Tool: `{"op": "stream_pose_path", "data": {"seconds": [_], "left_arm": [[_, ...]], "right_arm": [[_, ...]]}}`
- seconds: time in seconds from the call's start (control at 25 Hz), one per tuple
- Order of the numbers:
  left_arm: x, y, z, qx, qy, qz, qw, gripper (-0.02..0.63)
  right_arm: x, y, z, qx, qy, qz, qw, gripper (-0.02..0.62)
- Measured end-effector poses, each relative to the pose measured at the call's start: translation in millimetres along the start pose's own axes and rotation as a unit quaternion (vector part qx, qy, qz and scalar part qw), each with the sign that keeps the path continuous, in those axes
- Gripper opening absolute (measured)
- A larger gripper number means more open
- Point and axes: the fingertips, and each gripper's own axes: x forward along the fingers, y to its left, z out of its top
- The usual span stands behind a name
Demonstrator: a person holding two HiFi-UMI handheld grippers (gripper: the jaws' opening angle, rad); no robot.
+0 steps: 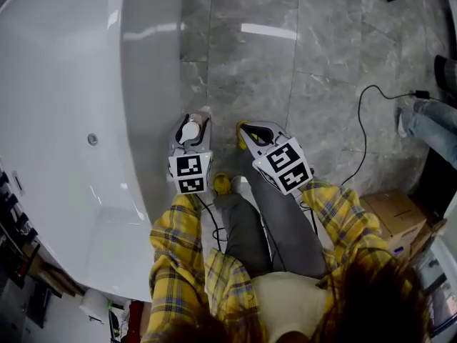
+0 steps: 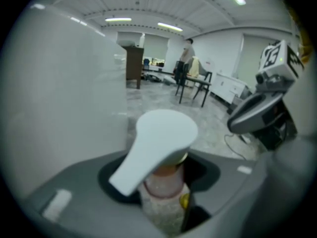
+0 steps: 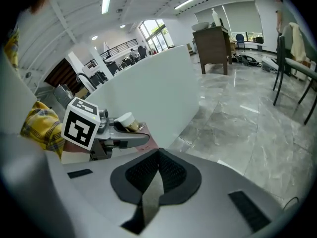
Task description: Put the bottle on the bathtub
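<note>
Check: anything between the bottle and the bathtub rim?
Nothing visible. The left gripper holds the bottle beside the outer wall of the bathtub, and the rim nearby looks bare.

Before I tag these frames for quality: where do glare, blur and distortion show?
Head view: light streaks glare on the bathtub and the floor. Left gripper view: the bottle looks soft, close to the lens. Right gripper view: sharp, but fisheye-curved toward the edges.
</note>
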Motion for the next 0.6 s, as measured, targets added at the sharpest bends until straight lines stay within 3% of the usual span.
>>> {"op": "stream_pose_path", "data": {"seconds": [0.6], "left_arm": [[76, 31, -85, -0.017, 0.033, 0.034, 0.9987, 0.219]], "right_arm": [[67, -37, -61, 0.036, 0.003, -0.034, 0.999, 0.014]]}}
